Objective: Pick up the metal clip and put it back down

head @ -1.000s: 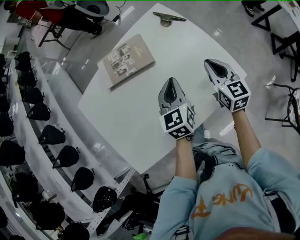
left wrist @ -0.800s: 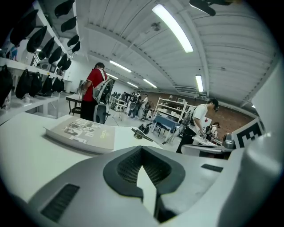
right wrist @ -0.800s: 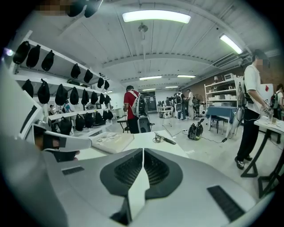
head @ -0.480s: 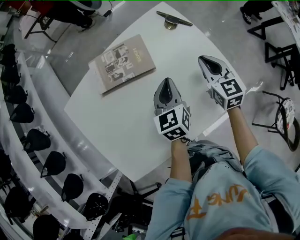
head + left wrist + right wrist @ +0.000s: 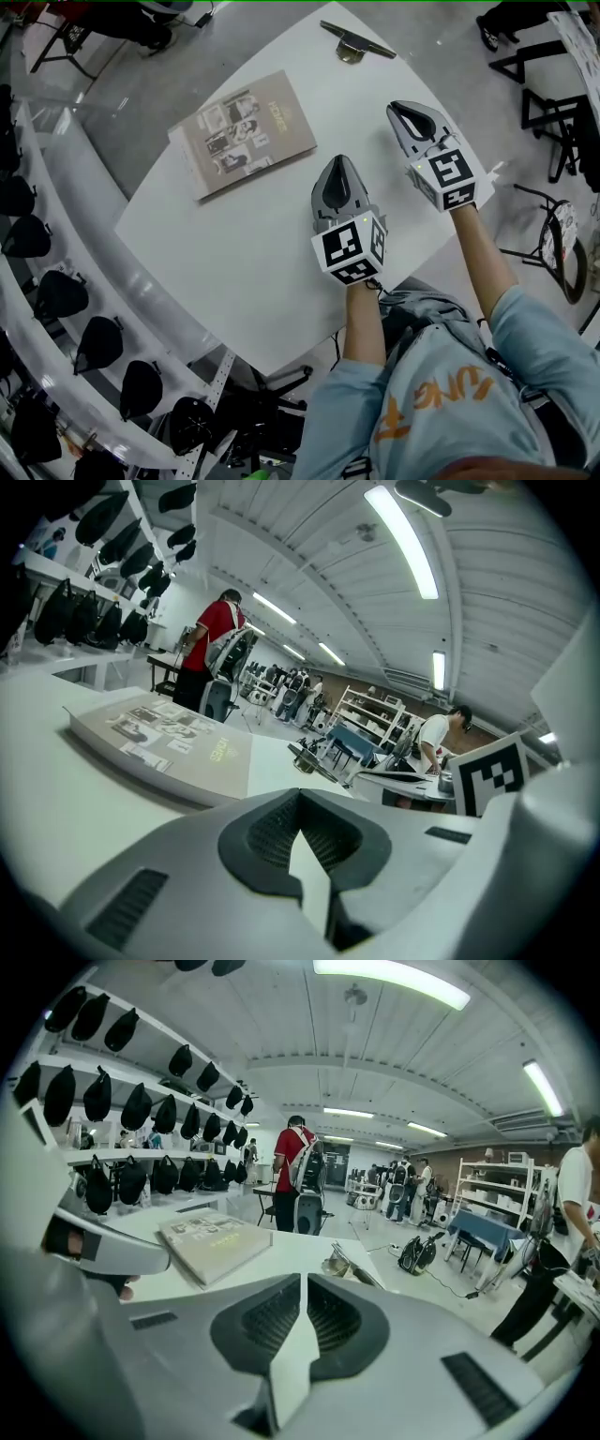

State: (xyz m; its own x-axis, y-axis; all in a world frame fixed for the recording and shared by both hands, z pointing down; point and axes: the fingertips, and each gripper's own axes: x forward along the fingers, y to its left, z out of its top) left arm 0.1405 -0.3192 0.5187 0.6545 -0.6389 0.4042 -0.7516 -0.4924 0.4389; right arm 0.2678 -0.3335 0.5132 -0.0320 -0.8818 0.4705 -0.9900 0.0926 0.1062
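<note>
The metal clip (image 5: 354, 44) lies at the far edge of the white table (image 5: 253, 244), with nothing holding it. My left gripper (image 5: 338, 165) hovers over the table's middle, its jaws together and empty. My right gripper (image 5: 400, 109) is to its right, nearer the clip, also shut and empty. In the left gripper view the clip (image 5: 319, 759) lies ahead of the jaws (image 5: 300, 799). In the right gripper view the clip (image 5: 349, 1265) is just beyond the jaws (image 5: 302, 1283).
A tan book (image 5: 242, 136) lies flat at the table's far left; it shows as the book (image 5: 159, 738) and the book (image 5: 216, 1237) in the gripper views. Shelves of black caps (image 5: 56, 291) run along the left. Chairs (image 5: 553, 244) stand to the right of the table.
The head view has swung, so table and book sit lower in the frame. Both grippers, the right one most, are a little nearer the clip. Jaws are unchanged.
</note>
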